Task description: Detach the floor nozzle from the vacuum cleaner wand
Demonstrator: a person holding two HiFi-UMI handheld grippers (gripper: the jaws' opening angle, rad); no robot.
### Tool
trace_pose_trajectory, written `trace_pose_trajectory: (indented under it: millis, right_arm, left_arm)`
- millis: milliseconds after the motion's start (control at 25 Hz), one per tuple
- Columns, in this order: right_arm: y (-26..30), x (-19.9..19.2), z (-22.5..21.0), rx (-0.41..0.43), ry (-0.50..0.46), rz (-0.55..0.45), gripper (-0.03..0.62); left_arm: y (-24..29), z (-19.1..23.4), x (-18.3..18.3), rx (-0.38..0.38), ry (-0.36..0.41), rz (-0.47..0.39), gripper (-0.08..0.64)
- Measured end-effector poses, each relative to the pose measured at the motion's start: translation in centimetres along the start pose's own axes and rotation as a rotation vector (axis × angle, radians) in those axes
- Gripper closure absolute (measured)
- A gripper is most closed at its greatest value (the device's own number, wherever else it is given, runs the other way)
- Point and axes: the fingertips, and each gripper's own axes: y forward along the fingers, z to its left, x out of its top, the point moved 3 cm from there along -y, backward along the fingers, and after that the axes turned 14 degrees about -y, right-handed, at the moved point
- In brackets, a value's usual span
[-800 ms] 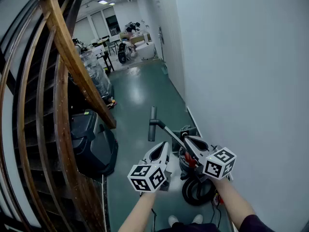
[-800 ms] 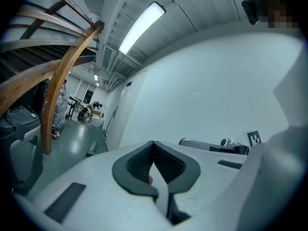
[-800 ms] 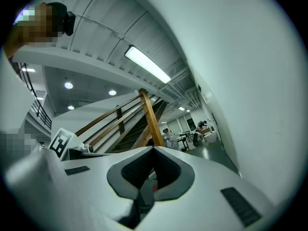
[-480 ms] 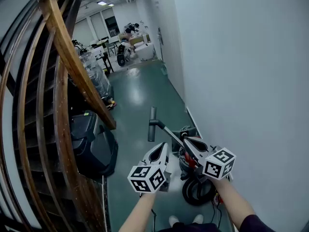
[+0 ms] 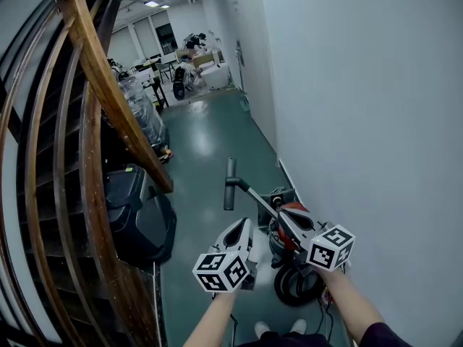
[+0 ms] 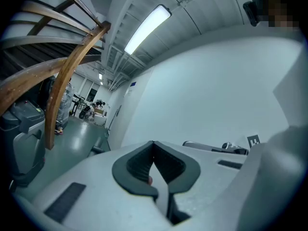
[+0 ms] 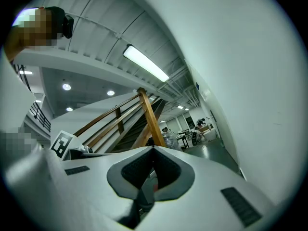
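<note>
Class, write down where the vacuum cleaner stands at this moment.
The vacuum cleaner stands low, right of centre in the head view, on the green floor by the white wall, partly behind the right gripper.

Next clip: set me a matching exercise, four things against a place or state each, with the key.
Things:
1. left tongs
2. wooden handrail
3. black unit
4. vacuum cleaner

Places or states:
A. on the floor, beneath the handrail's lower end
B. shut, nothing between them
C. slants across the upper left of the head view
D. close to the white wall on the right

Pairs: 1-B, 2-C, 3-A, 4-D
</note>
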Motion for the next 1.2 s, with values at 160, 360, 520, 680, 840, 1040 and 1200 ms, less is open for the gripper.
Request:
trace_pose_trajectory:
  millis: [160, 360, 520, 680, 840, 1040, 1200]
  right_arm:
    - [0.4, -1.1, 0.7, -0.021, 0.005, 0.015, 0.575]
    - [1.1, -2.6, 1.8, -0.048, -0.005, 0.034, 0.575]
    - [1.5, -3.9, 1.7, -0.067, 0.002, 0.05, 0.575]
    - [2.4, -4.9, 0.6, -0.073, 0.004, 0.068, 0.575]
    - [3.5, -6.5, -1.3, -0.075, 0.007, 0.091, 0.575]
    - [6.0, -8.3, -4.9, -0.08, 0.027, 0.116, 0.575]
    - [8.0, -10.0, -8.5, -0.078, 0.045, 0.141, 0.575]
  left_arm:
    - [-0.8, 1.4, 0.0, 0.005, -0.016, 0.013, 0.555]
    - [-1.4, 3.4, -0.1, -0.001, -0.031, 0.032, 0.555]
    - [-1.3, 4.8, -0.6, 0.002, -0.045, 0.053, 0.555]
    - [0.0, 6.1, -1.0, 0.011, -0.062, 0.069, 0.555]
    - [2.2, 7.4, -1.7, 0.02, -0.068, 0.087, 0.555]
    - [6.2, 9.7, -1.7, 0.039, -0.082, 0.105, 0.555]
    - [10.0, 11.7, -2.1, 0.064, -0.105, 0.124, 0.555]
